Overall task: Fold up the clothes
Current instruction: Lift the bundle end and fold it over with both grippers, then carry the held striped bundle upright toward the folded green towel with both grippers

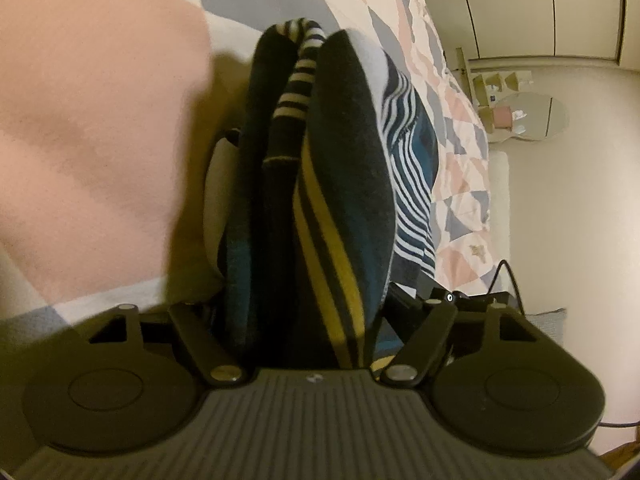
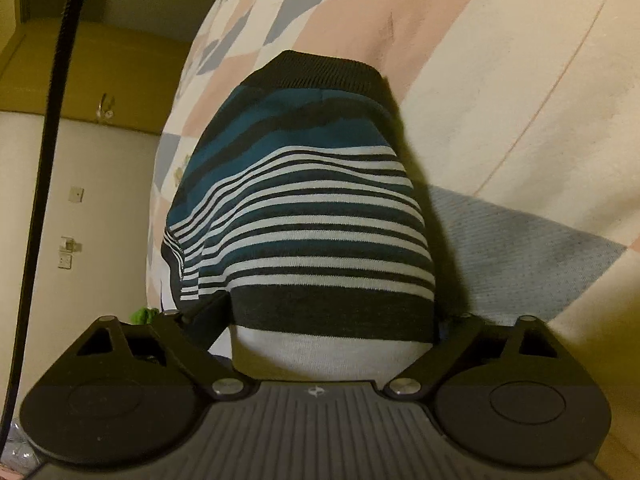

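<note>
A striped sweater (image 1: 340, 184) is bunched between the fingers of the left gripper (image 1: 308, 240), which is closed on its folds. The same garment is draped over the right gripper (image 2: 332, 320), whose fingers are hidden, so its opening cannot be told. The sweater is held above a patchwork bedspread (image 2: 500, 100).

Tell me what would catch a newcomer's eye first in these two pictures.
The striped sweater fills the middle of both views, its teal, white and black bands bunched up close to each camera. In the left wrist view a yellow stripe runs through its folds. Behind it lies a bedspread patterned in pink, grey and cream.
</note>
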Available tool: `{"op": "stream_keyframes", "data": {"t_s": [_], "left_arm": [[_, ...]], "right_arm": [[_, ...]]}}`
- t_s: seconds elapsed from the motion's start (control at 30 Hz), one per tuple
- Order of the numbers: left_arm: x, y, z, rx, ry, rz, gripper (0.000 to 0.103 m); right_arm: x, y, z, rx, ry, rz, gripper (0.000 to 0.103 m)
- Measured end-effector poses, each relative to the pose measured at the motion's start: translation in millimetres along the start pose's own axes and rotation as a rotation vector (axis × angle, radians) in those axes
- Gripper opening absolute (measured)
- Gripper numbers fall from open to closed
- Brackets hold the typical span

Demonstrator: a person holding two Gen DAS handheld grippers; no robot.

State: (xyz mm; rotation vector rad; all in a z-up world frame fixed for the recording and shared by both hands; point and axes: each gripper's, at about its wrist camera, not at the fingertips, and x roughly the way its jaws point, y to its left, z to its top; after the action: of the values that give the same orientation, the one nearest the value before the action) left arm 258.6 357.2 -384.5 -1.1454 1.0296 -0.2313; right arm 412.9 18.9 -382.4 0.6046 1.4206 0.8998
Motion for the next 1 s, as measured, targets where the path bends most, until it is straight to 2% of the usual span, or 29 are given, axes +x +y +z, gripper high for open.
{"op": "stream_keyframes", "data": {"t_s": [0.07, 0.2, 0.33, 0.4, 0.53, 0.77, 0.87, 0.93, 1.0], "left_arm": [[-3, -7, -3, 0.035, -0.009, 0.019, 0.057], [-10, -26, -16, 0.11, -0.043, 0.042, 0.05], [-22, -48, -33, 0.143, -0.078, 0.023, 0.046], [-30, -60, -43, 0.159, -0.096, 0.009, 0.046], [-29, -75, -58, 0.187, -0.122, 0.032, 0.044], [-47, -108, -88, 0.291, -0.195, 0.066, 0.043], [-34, -102, -83, 0.237, -0.177, 0.105, 0.044], [-23, -84, -70, 0.168, -0.169, 0.116, 0.044], [-18, -64, -61, 0.087, -0.159, 0.088, 0.046]], "right_arm": [[-4, -2, -1, 0.006, 0.007, 0.01, 0.073], [-12, 1, -7, -0.006, 0.0, 0.049, 0.059], [-29, 10, -19, 0.01, -0.016, 0.121, 0.054], [-38, 13, -26, 0.016, -0.014, 0.147, 0.054], [-46, 12, -37, 0.032, -0.007, 0.158, 0.054], [-62, 29, -51, -0.048, -0.046, 0.202, 0.053], [-58, 32, -50, -0.064, -0.044, 0.137, 0.053], [-51, 29, -45, -0.056, -0.033, 0.109, 0.055], [-46, 23, -42, -0.038, -0.021, 0.094, 0.069]]}}
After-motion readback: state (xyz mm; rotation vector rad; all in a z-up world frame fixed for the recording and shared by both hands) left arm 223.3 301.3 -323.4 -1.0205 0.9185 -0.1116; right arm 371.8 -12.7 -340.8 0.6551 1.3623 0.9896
